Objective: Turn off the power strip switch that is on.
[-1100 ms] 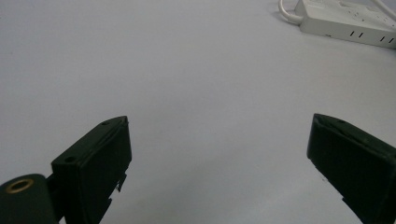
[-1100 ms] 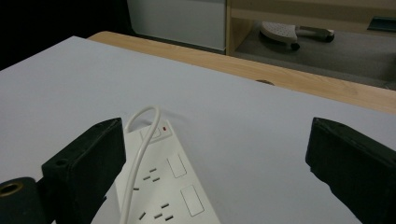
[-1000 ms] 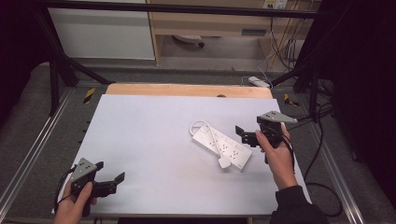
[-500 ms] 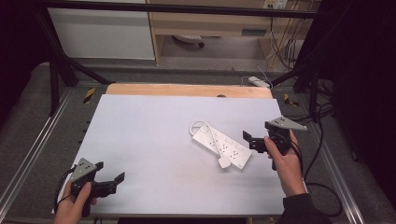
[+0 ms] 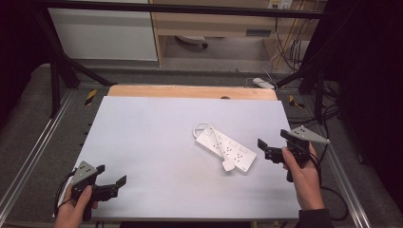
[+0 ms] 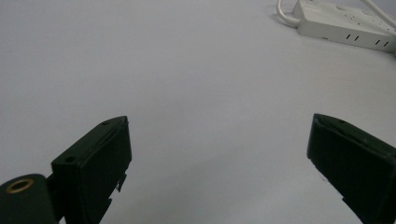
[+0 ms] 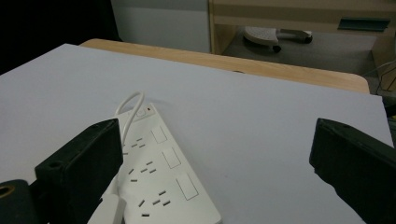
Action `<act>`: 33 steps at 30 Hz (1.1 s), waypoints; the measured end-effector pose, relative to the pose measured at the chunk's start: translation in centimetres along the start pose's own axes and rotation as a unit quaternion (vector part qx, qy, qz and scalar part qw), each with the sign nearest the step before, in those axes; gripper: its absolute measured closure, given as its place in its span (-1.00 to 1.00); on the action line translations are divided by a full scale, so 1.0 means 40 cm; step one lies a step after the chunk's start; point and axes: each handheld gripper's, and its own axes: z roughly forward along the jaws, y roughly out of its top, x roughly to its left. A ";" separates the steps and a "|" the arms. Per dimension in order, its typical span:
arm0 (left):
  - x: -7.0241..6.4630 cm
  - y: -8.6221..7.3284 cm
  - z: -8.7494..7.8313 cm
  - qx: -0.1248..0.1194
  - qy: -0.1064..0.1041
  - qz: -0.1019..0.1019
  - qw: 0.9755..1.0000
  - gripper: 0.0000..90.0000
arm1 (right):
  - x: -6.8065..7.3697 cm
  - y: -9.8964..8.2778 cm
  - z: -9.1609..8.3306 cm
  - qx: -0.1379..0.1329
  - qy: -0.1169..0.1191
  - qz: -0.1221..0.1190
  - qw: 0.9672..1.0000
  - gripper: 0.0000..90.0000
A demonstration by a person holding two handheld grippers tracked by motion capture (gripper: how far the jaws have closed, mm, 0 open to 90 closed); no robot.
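I am holding the right gripper [image 5: 273, 151] at about four o'clock on the table [image 5: 157, 128], just beside the near end of the power strip [image 5: 227, 148], with its jaws spread wide and nothing between them. I am aiming it toward the strip, probably so I can close in on that end without much turning. The strip is lying flat, right of centre, slanting from about twelve o'clock down toward four. Its cord [image 5: 216, 137] is looping off the far end and crossing back over the sockets, and the plug [image 5: 228, 165] is resting at its near edge. I am parking the left gripper [image 5: 114, 183] at seven o'clock, well apart from the strip, jaws wide and empty, I judge to keep it clear.
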 end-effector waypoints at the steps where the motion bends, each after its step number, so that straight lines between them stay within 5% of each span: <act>1: 0.000 0.000 0.000 0.000 0.000 0.000 1.000 -0.85 | -0.001 -0.002 -0.004 -0.001 -0.002 0.001 1.000 -0.93; 33: 0.000 0.000 -0.004 -0.002 -0.002 0.000 1.000 -0.85 | -0.007 -0.118 -0.058 -0.004 -0.013 0.008 1.000 -0.93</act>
